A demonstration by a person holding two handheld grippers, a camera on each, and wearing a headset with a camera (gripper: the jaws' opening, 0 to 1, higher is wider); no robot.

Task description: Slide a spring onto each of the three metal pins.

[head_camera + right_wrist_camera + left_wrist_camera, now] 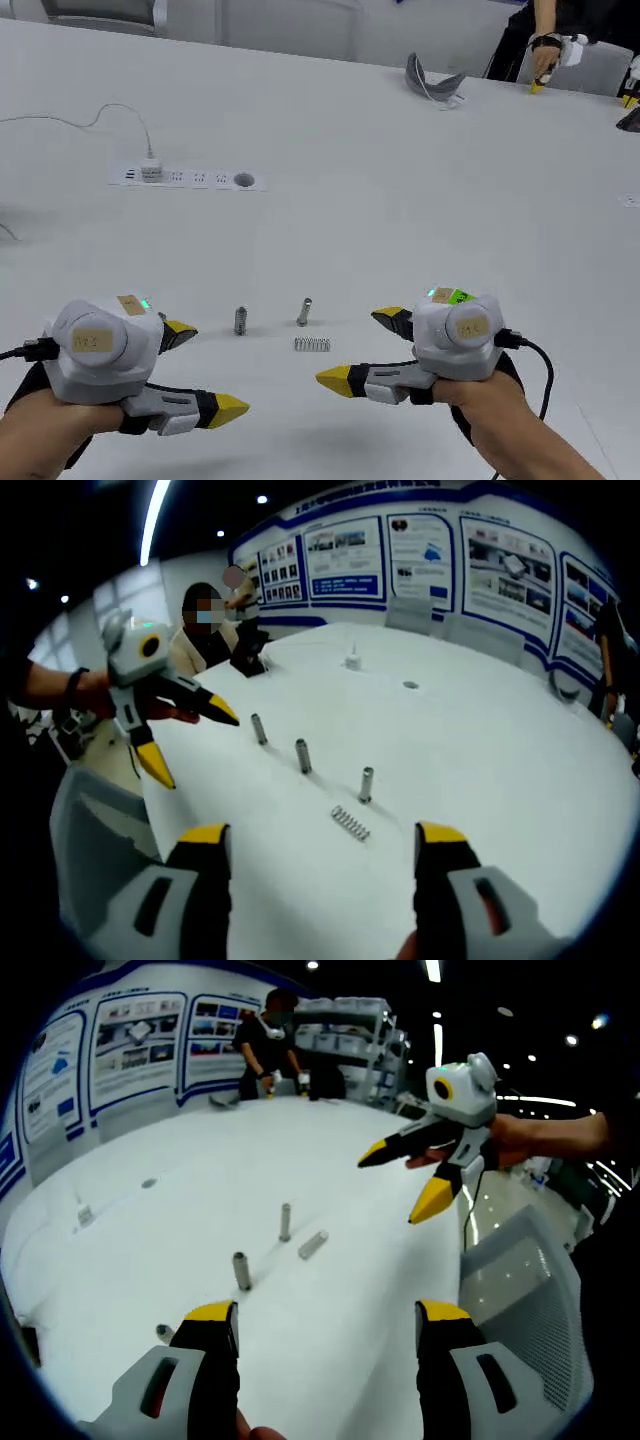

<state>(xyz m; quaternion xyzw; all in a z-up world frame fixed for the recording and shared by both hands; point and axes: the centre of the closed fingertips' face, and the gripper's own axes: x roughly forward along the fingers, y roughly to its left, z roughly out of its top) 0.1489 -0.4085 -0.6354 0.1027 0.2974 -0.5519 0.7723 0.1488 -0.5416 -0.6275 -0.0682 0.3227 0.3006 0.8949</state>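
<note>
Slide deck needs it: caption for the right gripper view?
Open right gripper faces three upright pins and one loose spring; left gripper open beyond.

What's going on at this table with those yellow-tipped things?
A person holds a claw in each hand over a white table. The left claw and the right claw are both open and empty. Three small metal pins stand in a row between them. One spring lies loose on the table beside the pin nearest the right claw. Whether any pin already wears a spring is too small to tell.
</note>
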